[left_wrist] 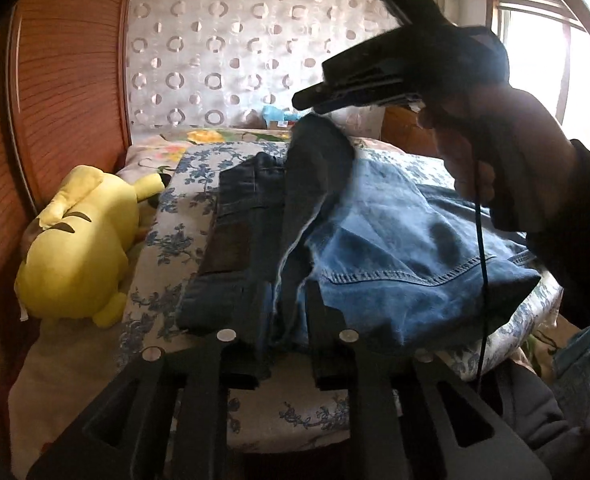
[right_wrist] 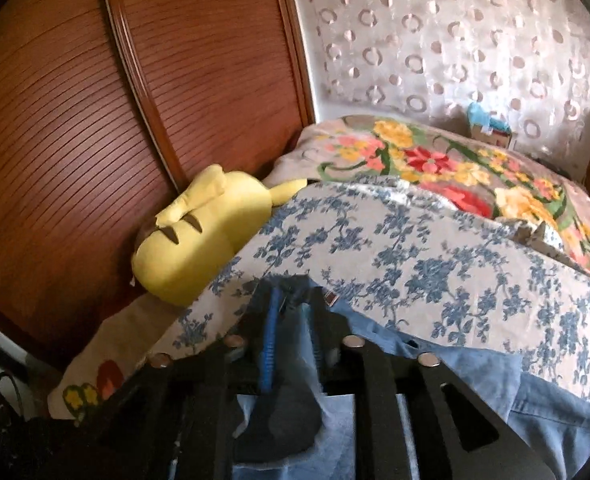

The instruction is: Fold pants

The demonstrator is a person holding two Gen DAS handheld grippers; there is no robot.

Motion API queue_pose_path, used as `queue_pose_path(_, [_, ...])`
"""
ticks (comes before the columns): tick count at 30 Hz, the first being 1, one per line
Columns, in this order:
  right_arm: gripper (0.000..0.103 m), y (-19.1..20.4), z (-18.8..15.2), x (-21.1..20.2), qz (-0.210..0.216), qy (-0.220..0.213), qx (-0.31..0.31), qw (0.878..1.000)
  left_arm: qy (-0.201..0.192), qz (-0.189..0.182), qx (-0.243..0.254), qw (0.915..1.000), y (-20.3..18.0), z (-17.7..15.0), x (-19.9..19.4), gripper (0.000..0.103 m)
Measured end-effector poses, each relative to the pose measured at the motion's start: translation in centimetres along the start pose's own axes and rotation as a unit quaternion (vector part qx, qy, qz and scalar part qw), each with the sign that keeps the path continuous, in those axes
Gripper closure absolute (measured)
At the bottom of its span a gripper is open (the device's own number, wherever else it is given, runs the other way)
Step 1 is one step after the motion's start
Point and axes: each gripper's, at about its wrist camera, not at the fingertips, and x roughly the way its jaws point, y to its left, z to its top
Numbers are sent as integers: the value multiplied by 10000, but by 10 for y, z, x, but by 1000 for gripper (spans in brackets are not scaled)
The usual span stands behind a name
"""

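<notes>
— What's on the far left?

— A reddish wooden panel (left_wrist: pixel 63 80) with fine horizontal slats. Against it lies a plump yellow plush toy (left_wrist: pixel 75 240), soft and rounded, resting on the bed beside a cover (left_wrist: pixel 167 240) of pale cloth printed with blue sprigs.

— And the pants?

— The pants (left_wrist: pixel 395 240) lie on that cover in the middle of the bed. They are denim, dark and flat on the left part, with a stiff brown patch at the waistband. The right part is faded light blue, rumpled, and shows a curved line of pocket stitching.

— The jaws?

— The left gripper (left_wrist: pixel 287 286) sits low at the near edge. A frayed fold of denim stands between its black jaws, which are slightly apart; I cannot tell whether they pinch it. The right gripper (right_wrist: pixel 295 286) is higher, and its jaws are clamped on a cloth edge that rises to them in a dark peak.

— Further right?

— A hand (left_wrist: pixel 495 140) with a dark sleeve holds the right gripper, and a thin black cable (left_wrist: pixel 482 260) hangs from it. Behind hangs a sheer curtain (left_wrist: pixel 215 40) patterned with rings.
</notes>
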Motion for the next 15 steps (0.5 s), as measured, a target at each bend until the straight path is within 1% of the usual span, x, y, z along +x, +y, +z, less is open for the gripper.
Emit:
queue_pose_path(1, [67, 0, -3, 0, -44, -66, -26, 10000, -23, 24, -19, 10000, 1, 0, -1, 82])
queue_pose_path(2, [67, 0, -7, -3, -66, -111, -37, 9999, -47, 65, -36, 10000, 1, 1, -2, 79])
queue_pose_path(5, [66, -5, -21, -15, -88, -198, -129, 9997, -112, 52, -27, 9999, 0, 3, -4, 77])
queue_pose_path(8, [66, -13, -39, -37, -183, -280, -240, 9992, -82, 40, 32, 10000, -3, 6, 2, 76])
queue_pose_path(12, [66, -30, -70, -67, -351, -307, -305, 9984, 62, 44, 145, 9999, -5, 10, 18, 73])
queue_pose_path(15, [66, -44, -93, -87, -370, -276, -287, 9985, 195, 30, 205, 9996, -6, 10, 29, 71])
